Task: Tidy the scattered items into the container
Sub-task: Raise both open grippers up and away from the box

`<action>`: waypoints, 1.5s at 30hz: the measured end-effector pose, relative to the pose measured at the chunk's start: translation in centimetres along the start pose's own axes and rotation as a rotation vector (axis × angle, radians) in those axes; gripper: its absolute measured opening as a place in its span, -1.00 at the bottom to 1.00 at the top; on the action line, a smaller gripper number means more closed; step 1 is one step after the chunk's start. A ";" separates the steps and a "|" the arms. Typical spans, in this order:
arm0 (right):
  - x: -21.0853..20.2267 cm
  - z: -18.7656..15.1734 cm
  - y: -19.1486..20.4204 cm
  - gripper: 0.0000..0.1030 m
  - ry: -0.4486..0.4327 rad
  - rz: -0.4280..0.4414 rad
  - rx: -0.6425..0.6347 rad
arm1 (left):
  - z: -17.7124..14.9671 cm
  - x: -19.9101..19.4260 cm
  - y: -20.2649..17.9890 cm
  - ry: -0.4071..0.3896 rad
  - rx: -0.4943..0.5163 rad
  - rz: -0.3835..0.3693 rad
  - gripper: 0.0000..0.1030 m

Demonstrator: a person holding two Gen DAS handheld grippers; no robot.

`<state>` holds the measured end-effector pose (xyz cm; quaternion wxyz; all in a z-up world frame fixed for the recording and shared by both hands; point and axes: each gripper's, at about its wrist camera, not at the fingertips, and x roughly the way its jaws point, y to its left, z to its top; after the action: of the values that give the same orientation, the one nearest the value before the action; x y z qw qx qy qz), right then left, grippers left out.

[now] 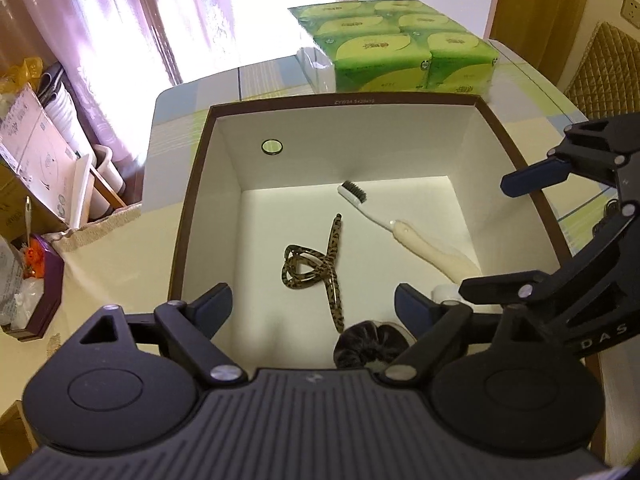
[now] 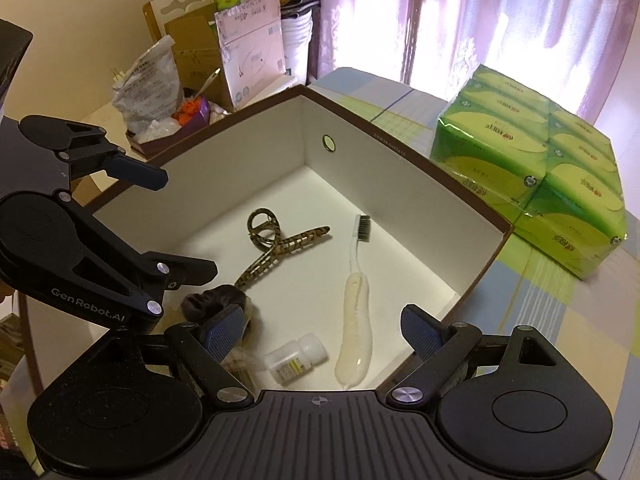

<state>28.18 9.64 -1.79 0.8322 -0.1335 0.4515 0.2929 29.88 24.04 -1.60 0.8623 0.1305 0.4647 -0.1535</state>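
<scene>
A brown-rimmed box with white inside walls stands on the table. On its floor lie a leopard-print hair claw, a cream-handled toothbrush, a dark scrunchie and a small white bottle. My left gripper hangs open over the box's near side, nothing between its fingers. My right gripper is open too, above the bottle and the toothbrush handle, holding nothing. Each gripper shows in the other's view, the right gripper at the right edge, the left gripper at the left edge.
A green multipack of tissues sits on the table just beyond the box. A low purple tray of bags and clutter stands to the box's left. Cardboard boxes and curtains lie past the table's edge.
</scene>
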 end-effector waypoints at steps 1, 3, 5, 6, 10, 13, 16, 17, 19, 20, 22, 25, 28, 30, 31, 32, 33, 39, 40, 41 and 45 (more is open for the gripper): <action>-0.3 -0.1 0.2 0.76 -0.005 0.000 0.000 | -0.1 -0.3 -0.1 -0.001 0.000 0.001 0.71; -0.9 -0.5 0.5 0.77 -0.016 0.004 0.001 | -0.3 -0.8 -0.2 -0.004 -0.001 0.001 0.73; -1.6 -0.8 0.8 0.77 -0.026 0.007 0.007 | -0.6 -1.4 -0.4 -0.009 0.001 0.007 0.75; -1.8 -0.9 0.9 0.77 -0.030 0.008 0.011 | -0.7 -1.7 -0.4 -0.012 0.001 0.010 0.78; -3.0 -1.7 1.6 0.77 -0.048 0.013 0.018 | -1.1 -3.1 -0.7 -0.025 -0.004 0.021 0.81; -3.8 -2.2 2.2 0.77 -0.059 0.016 0.017 | -1.5 -4.1 -0.9 -0.038 -0.001 0.030 0.85; -4.7 -2.8 2.9 0.77 -0.071 0.017 0.014 | -1.9 -5.1 -1.2 -0.047 -0.001 0.035 0.85; -5.1 -3.0 3.1 0.77 -0.078 0.019 0.014 | -2.0 -5.5 -1.3 -0.051 -0.001 0.036 0.85; -5.8 -3.4 3.5 0.77 -0.088 0.022 0.013 | -2.4 -6.1 -1.5 -0.059 -0.001 0.037 0.86; -6.1 -3.6 3.7 0.77 -0.093 0.024 0.011 | -2.5 -6.4 -1.6 -0.063 0.000 0.037 0.87; -6.8 -4.0 4.2 0.77 -0.104 0.029 0.010 | -2.9 -7.1 -1.9 -0.071 0.000 0.040 0.88; -7.8 -4.7 4.9 0.77 -0.119 0.042 0.005 | -3.4 -8.1 -2.2 -0.082 -0.004 0.048 0.89; -8.7 -5.5 5.4 0.77 -0.129 0.056 -0.002 | -4.0 -9.2 -2.6 -0.093 -0.009 0.056 0.91; -9.2 -6.1 5.7 0.77 -0.134 0.064 -0.004 | -4.4 -9.9 -3.0 -0.100 -0.014 0.062 0.93; -9.5 -6.4 5.8 0.77 -0.136 0.069 -0.006 | -4.6 -10.2 -3.2 -0.103 -0.016 0.064 0.93; -9.8 -6.7 6.0 0.77 -0.138 0.074 -0.009 | -4.8 -10.5 -3.4 -0.105 -0.020 0.067 0.93; -10.0 -6.9 6.0 0.77 -0.140 0.078 -0.012 | -5.1 -10.8 -3.6 -0.108 -0.024 0.070 0.93; -11.4 -8.7 6.2 0.77 -0.142 0.114 -0.032 | -6.4 -12.9 -4.9 -0.125 -0.050 0.083 0.94; -11.6 -8.9 6.2 0.77 -0.141 0.119 -0.038 | -6.7 -13.2 -5.2 -0.125 -0.054 0.088 0.94; -11.8 -9.2 6.2 0.77 -0.140 0.124 -0.042 | -6.9 -13.4 -5.4 -0.124 -0.057 0.093 0.94; -12.6 -10.2 6.1 0.77 -0.135 0.152 -0.060 | -8.0 -14.3 -6.4 -0.114 -0.082 0.105 0.94</action>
<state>12.30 4.89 3.25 0.8316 -0.1037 0.3944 0.3770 13.90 23.11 5.60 0.8988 0.1101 0.4133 -0.0962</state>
